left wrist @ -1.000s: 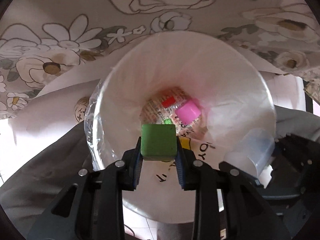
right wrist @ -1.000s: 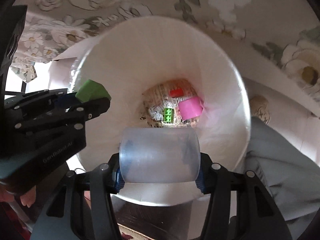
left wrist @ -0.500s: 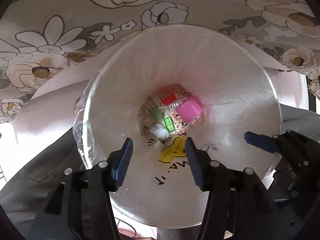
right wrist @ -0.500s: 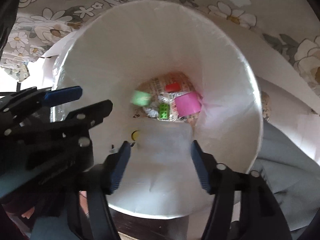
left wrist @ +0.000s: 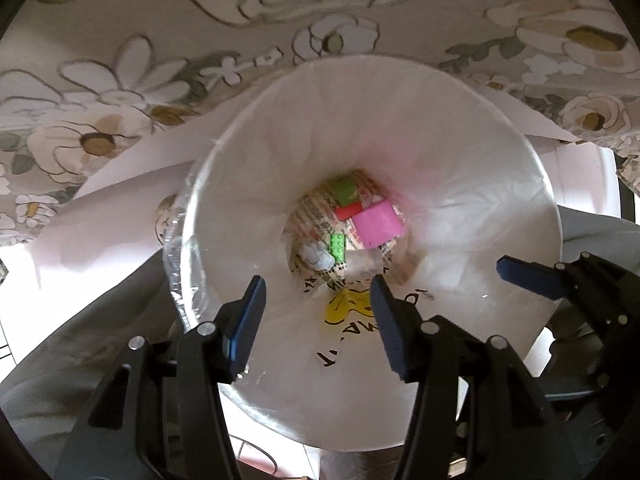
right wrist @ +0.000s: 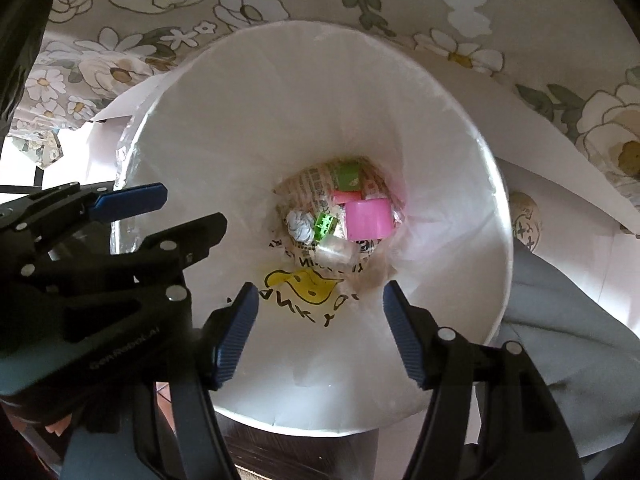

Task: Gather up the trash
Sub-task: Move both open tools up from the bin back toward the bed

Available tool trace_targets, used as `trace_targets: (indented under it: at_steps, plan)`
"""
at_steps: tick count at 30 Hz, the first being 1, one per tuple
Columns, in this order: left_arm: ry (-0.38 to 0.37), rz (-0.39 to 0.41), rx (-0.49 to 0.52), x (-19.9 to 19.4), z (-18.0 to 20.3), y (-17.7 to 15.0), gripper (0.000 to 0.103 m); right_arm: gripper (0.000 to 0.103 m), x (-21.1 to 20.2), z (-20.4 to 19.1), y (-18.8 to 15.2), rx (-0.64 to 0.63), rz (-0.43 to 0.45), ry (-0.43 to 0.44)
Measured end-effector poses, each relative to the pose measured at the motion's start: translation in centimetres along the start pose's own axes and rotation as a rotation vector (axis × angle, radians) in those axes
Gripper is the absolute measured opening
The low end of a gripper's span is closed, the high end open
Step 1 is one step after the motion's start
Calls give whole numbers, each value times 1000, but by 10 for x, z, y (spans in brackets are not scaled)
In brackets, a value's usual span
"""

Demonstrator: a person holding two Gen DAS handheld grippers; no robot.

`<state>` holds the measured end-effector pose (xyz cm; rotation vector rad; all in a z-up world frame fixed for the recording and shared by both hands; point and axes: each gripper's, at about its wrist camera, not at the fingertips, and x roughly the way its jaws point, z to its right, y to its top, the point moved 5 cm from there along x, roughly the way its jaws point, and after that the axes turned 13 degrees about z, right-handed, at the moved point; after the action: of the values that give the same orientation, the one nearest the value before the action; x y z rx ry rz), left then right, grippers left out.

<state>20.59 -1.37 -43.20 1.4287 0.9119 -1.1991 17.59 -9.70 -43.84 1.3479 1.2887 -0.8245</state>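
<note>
A white bin lined with a white plastic bag (left wrist: 460, 168) (right wrist: 280, 100) sits below both grippers. At its bottom lie a green block (left wrist: 345, 189) (right wrist: 347, 174), a pink block (left wrist: 378, 225) (right wrist: 367, 218), a small red piece (left wrist: 347, 212), a green toy brick (left wrist: 337, 245) (right wrist: 325, 225), a crumpled white wad (left wrist: 317, 256) (right wrist: 299, 226) and a clear plastic cup (right wrist: 336, 254) (left wrist: 366, 262). My left gripper (left wrist: 318, 320) is open and empty above the bin's near rim. My right gripper (right wrist: 318, 326) is open and empty beside it.
A floral tablecloth (left wrist: 120, 40) (right wrist: 520, 20) hangs behind the bin. White paper sheets (left wrist: 112, 196) (right wrist: 560, 132) lie under its edge. Grey fabric (right wrist: 568, 320) is at the right. The other gripper shows at the right of the left view (left wrist: 532, 278) and left of the right view (right wrist: 132, 200).
One second ago the left gripper held the green block and the right held the clear cup. Both opened and the items dropped to the bin's bottom.
</note>
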Motion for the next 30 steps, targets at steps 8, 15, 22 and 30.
trace_targets:
  at_steps: [8, 15, 22, 30]
  plan:
    - [12, 118, 57, -40, 6, 7, 55, 67, -20, -10, 1, -24, 64, -2]
    - [12, 208, 89, -86, 6, 6, 55, 67, -49, -20, 1, -46, 121, 12]
    - [-28, 292, 102, -136, 2, 4, 55, 67, -78, -26, -1, -78, 178, 28]
    - [10, 458, 185, -209, -4, 9, 55, 70, -147, -32, 3, -132, 293, 15]
